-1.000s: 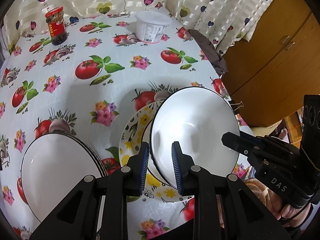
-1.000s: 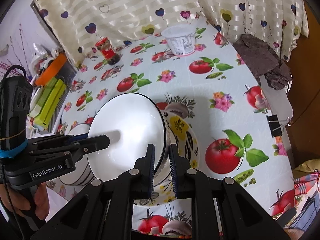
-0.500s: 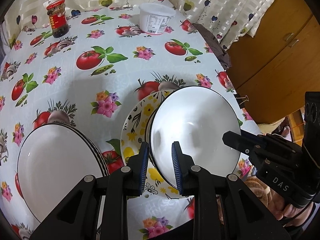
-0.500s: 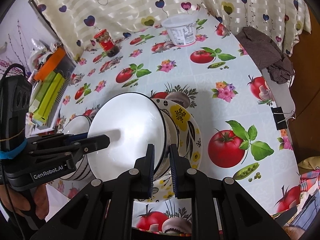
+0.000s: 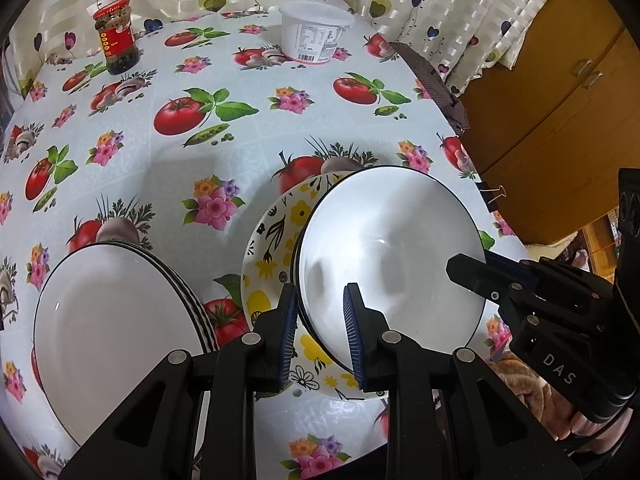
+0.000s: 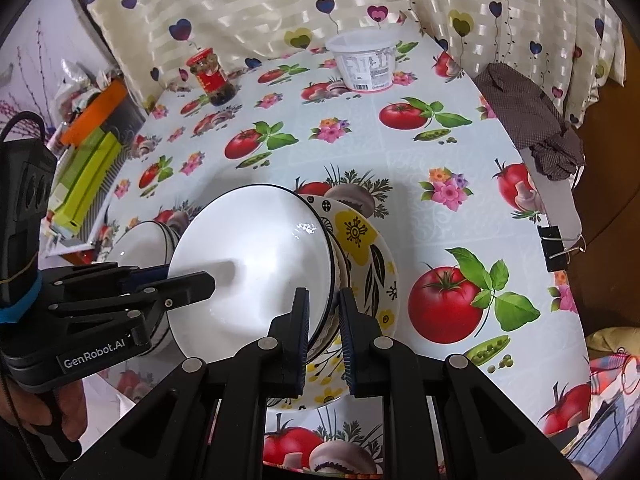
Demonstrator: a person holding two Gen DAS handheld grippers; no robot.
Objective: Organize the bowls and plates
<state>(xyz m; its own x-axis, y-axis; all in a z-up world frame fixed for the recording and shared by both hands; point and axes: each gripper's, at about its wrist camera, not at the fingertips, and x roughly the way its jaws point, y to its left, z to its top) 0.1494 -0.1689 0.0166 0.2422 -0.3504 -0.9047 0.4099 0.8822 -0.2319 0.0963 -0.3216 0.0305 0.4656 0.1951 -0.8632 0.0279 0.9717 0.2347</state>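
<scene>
Bowls [image 5: 384, 248] are sitting lower over the flowered plate [image 5: 272, 236] than before, as we are keeping both grippers, left [image 5: 320, 332] and right [image 6: 323, 330], clamped on opposite rims, so stacking is nearly finished.

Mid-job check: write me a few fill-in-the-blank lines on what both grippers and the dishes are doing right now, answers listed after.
1. Both the left gripper and the right gripper clamp the rim of the same white ____.
2. That white bowl sits over a plate patterned with ____ flowers.
3. The jar at the table's far side has a ____ lid.
4. The second white bowl lies to the ____ of the left gripper.

Answers: bowl; yellow; red; left
</scene>
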